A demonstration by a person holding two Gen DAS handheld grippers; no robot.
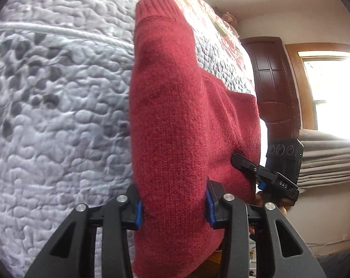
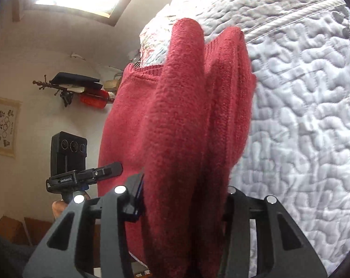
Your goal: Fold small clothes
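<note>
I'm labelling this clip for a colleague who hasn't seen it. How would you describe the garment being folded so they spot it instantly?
Start from the pale grey quilted bedspread filling most of both views. In front of it hangs a red knitted sweater, pinched by the left claw and the right claw. It is the only red woolly item, with a ribbed cuff at its far end.

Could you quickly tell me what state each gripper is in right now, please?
Left gripper: closed on the red knitted sweater, held above the grey quilted bedspread.
Right gripper: closed on the same sweater.
</note>
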